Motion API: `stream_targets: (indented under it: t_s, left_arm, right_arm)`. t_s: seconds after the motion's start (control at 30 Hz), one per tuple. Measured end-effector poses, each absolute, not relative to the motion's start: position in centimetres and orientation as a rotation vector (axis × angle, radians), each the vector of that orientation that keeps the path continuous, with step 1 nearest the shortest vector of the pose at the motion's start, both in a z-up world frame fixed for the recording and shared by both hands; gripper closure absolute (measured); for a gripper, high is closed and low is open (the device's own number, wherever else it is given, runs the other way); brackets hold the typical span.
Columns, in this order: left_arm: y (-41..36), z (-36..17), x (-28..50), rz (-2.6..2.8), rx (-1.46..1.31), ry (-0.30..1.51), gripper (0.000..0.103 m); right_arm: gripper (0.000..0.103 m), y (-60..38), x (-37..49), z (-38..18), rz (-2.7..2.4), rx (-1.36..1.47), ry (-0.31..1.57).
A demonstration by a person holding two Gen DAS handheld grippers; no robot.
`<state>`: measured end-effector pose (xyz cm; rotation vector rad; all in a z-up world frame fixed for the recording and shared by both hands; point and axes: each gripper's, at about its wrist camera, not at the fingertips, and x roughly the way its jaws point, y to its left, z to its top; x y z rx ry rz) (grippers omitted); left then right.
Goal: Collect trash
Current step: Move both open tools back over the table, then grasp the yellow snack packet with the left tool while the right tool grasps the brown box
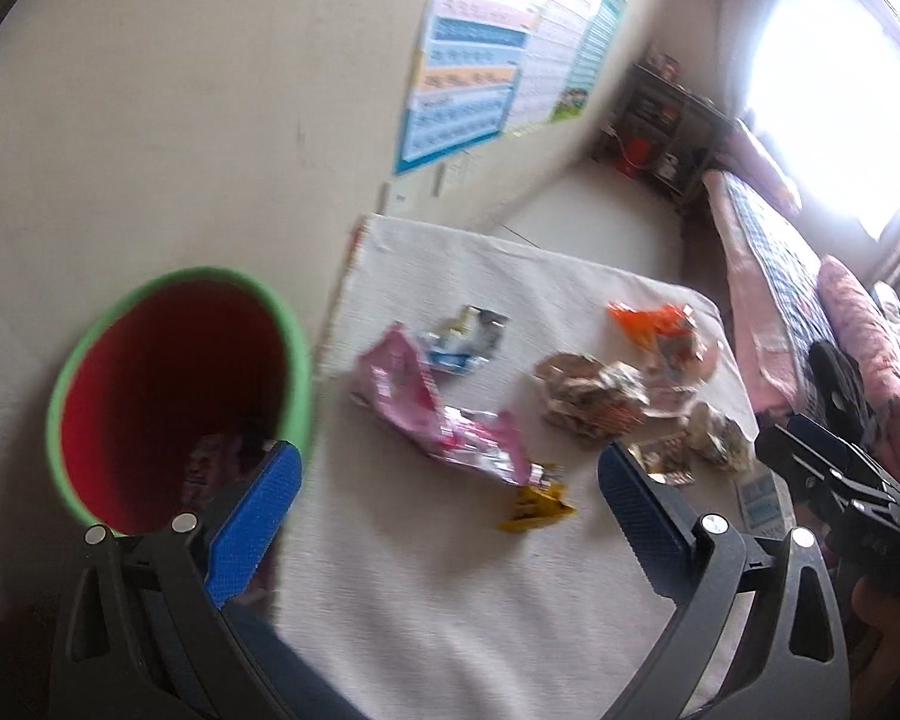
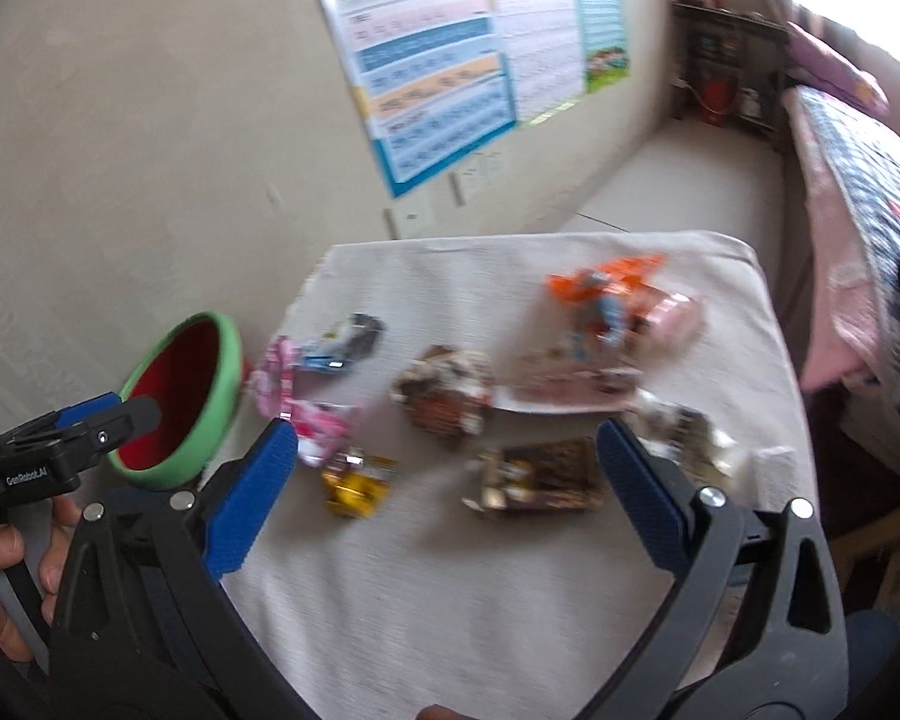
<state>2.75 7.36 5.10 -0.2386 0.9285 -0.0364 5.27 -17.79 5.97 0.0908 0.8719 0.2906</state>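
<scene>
Both claws hanging released and empty: left claw (image 1: 450,474) over the green-rimmed red-lined trash bin (image 1: 177,396), right claw (image 2: 447,450) over the cloth-covered desk (image 2: 450,588). Crumpled wrappers lying loose across desk beside bin: pink foil packet (image 1: 402,396), yellow wrapper (image 2: 354,483), brown packet (image 2: 540,474), orange bag (image 2: 606,288).

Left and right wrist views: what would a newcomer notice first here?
Probably the scatter of crumpled wrappers on the white-covered table: a pink wrapper toward the left, an orange wrapper at the far right, a yellow wrapper nearest. Next, the green-rimmed red bin off the table's left edge, some trash already inside. Both the left gripper and right gripper hang open, holding nothing.
</scene>
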Motion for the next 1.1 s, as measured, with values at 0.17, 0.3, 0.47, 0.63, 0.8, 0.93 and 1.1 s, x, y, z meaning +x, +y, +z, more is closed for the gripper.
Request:
stream_targets:
  t_s: [0.17,0.3,0.47,0.63,0.8,0.93,1.1]
  left_arm:
    - [5.5,3.8,3.6,-0.088,-0.285,0.978,0.008]
    - [4.5,3.1,3.7,-0.102,-0.278,1.001,0.008]
    - [3.6,1.4,3.8,-0.113,-0.278,1.060,0.008]
    - [2.6,0.0,4.2,-0.144,-0.259,1.103,0.009]
    - [1.7,-2.2,5.1,-0.174,-0.234,1.159,0.013]
    - [1.5,-3.9,5.9,-0.178,-0.246,1.200,0.022]
    - [0.6,-5.4,6.8,-0.178,-0.260,1.224,0.029]
  right_arm:
    - [0.005,-20.9,5.0,5.6,0.248,0.101,0.876]
    - [0.005,-22.1,4.6,5.2,0.231,0.080,0.882]
    - [0.005,-23.4,4.9,3.5,0.224,0.105,0.929]
    - [0.005,-22.0,5.3,1.9,0.270,0.084,0.979]
    - [0.005,-20.3,5.8,-0.6,0.300,0.040,1.055]
    - [0.005,-19.9,6.4,-2.4,0.298,0.021,1.103]
    - [0.005,-19.4,7.5,-4.0,0.297,-0.006,1.144]
